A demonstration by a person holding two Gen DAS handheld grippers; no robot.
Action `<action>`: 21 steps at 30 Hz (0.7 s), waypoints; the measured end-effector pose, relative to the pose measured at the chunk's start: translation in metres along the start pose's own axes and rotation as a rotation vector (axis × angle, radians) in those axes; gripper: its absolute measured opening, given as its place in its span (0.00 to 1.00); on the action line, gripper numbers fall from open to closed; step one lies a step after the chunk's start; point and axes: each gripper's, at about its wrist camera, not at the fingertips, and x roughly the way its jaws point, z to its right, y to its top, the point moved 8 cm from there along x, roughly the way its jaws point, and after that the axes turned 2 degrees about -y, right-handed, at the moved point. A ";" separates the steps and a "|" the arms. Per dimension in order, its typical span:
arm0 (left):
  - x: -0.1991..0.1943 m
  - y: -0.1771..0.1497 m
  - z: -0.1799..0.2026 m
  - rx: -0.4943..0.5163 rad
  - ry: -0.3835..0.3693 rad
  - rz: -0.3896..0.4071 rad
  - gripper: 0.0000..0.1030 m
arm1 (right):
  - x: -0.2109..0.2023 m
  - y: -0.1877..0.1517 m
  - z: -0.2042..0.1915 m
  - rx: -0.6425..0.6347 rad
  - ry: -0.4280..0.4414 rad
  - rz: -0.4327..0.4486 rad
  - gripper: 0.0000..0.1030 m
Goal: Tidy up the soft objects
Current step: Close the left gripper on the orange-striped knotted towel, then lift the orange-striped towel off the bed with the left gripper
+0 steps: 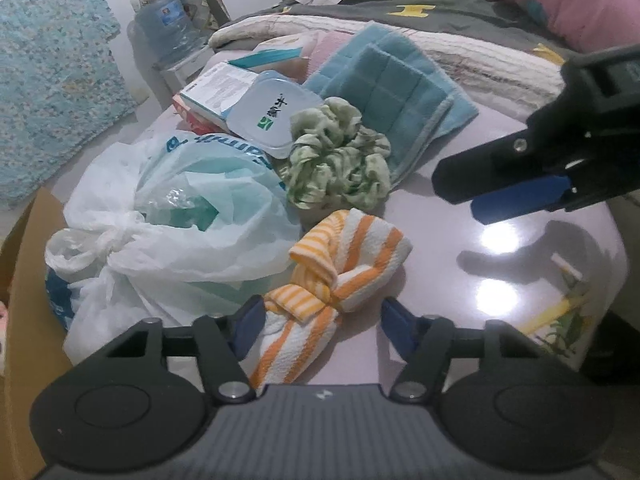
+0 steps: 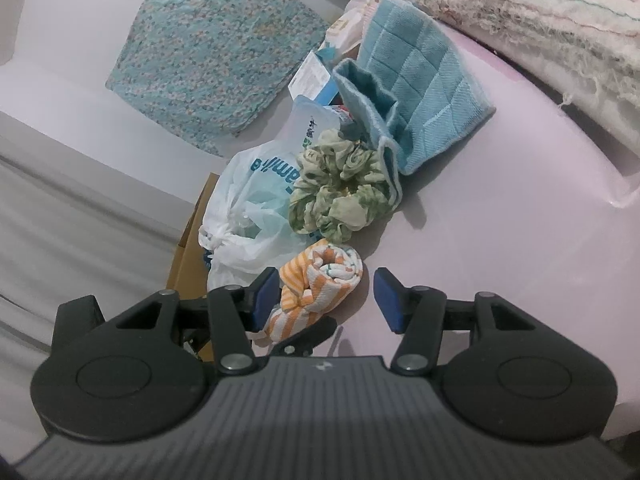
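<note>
Left gripper (image 1: 321,322) points down at the orange-and-white striped cloth (image 1: 340,272), which lies knotted on the glossy pink tabletop (image 1: 500,280). My jaws are apart and straddle the near end of it. The left pad sits right against the fabric and the right pad stands clear of it with bare table between, so nothing is clamped. Just beyond the cloth, straight ahead of my fingers, is the green scrunchie (image 1: 340,160), which rests partly on the near edge of the folded blue towel (image 1: 400,92) farther ahead and to the right. To the left of the cloth, touching it, a white plastic bag (image 1: 180,216) is tied shut. Past the bag lie a pale lidded container (image 1: 272,116) and a printed carton (image 1: 216,88), and a cardboard box (image 1: 28,280) stands at the table's left edge. A rumpled quilt (image 1: 460,48) lies beyond the towel. My right gripper (image 1: 464,196) comes in from the right of the left one, above the bare tabletop and well apart from the cloth. In the right wrist view its jaws are likewise apart and empty. The striped cloth lies just ahead of its left finger, and the scrunchie and towel are farther ahead.
</note>
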 end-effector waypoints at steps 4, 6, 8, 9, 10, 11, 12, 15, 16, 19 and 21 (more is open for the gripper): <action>0.001 0.001 -0.002 0.003 0.029 -0.006 0.49 | 0.003 0.002 0.000 0.006 0.005 0.004 0.51; -0.001 0.002 -0.003 -0.006 0.030 -0.006 0.44 | 0.003 0.002 -0.001 0.008 0.010 0.007 0.51; -0.003 0.003 -0.004 -0.022 0.023 -0.006 0.36 | 0.002 0.002 -0.003 0.010 0.014 0.011 0.51; -0.005 0.003 -0.005 -0.034 0.013 -0.005 0.35 | 0.001 0.002 -0.003 0.011 0.016 0.014 0.51; -0.007 0.003 -0.005 -0.051 -0.003 -0.006 0.35 | -0.001 0.002 -0.003 0.012 0.017 0.018 0.51; -0.009 0.004 -0.006 -0.069 -0.019 -0.006 0.34 | -0.002 0.001 -0.003 0.014 0.015 0.021 0.51; -0.012 0.004 -0.006 -0.087 -0.034 -0.006 0.33 | -0.004 0.001 -0.003 0.017 0.014 0.024 0.51; -0.021 0.004 -0.009 -0.142 -0.077 -0.001 0.21 | -0.009 0.000 -0.002 0.027 0.013 0.035 0.51; -0.022 0.004 -0.010 -0.158 -0.085 -0.002 0.21 | -0.011 0.000 -0.002 0.031 0.014 0.040 0.51; -0.030 0.004 -0.012 -0.190 -0.118 0.000 0.21 | -0.017 -0.002 -0.004 0.039 0.022 0.055 0.51; -0.035 0.003 -0.010 -0.174 -0.110 0.005 0.21 | -0.020 -0.004 -0.005 0.041 0.027 0.061 0.51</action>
